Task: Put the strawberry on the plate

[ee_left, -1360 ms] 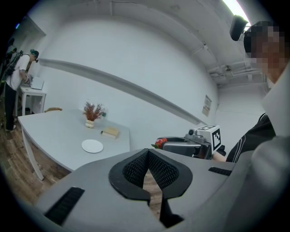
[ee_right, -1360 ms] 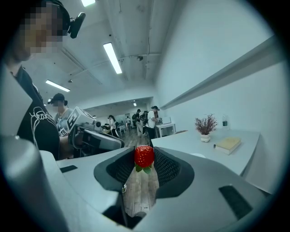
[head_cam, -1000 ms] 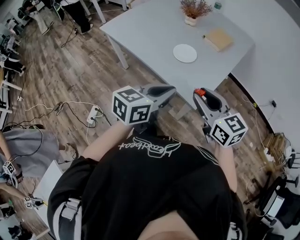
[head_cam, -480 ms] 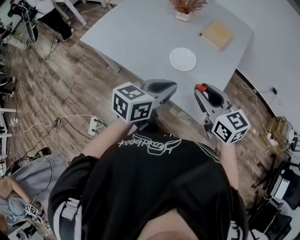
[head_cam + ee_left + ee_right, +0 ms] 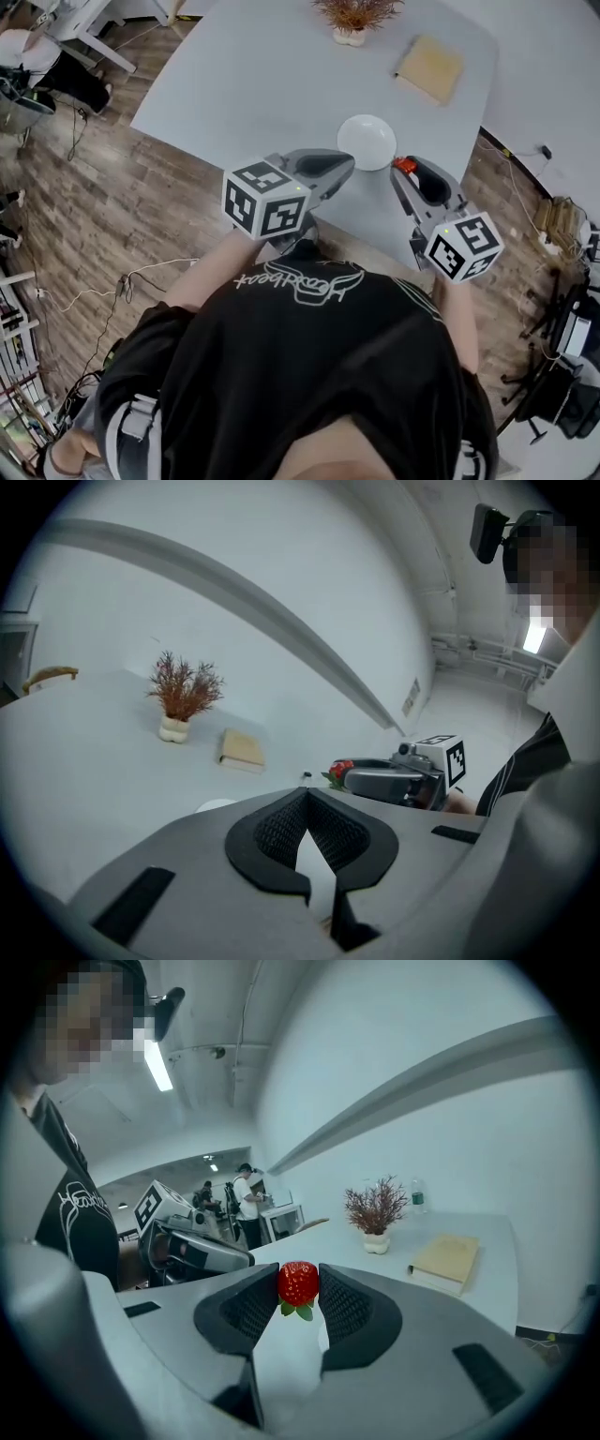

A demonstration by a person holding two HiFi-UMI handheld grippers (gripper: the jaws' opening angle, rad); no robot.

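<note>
A red strawberry [image 5: 298,1283] with green leaves sits clamped between the pads of my right gripper [image 5: 298,1290]. In the head view the strawberry [image 5: 404,165] shows at the tip of the right gripper [image 5: 402,171], over the table's near edge and just right of the white plate [image 5: 367,142]. The plate lies bare on the pale grey table [image 5: 262,75]. My left gripper [image 5: 347,167] hangs just left of the plate at its near rim. Its tips [image 5: 307,792] touch, with nothing between them. In the left gripper view the plate [image 5: 217,805] peeks over the jaws.
A potted dried plant [image 5: 354,19] and a tan book [image 5: 429,67] stand at the table's far side. Wood floor with cables [image 5: 112,291] lies to the left, with desks and seated people at the upper left. More gear [image 5: 562,356] crowds the right edge.
Both grippers have travelled forward to the table together. The plate, once well ahead, now lies right at their tips. The strawberry stays clamped in the right gripper.
</note>
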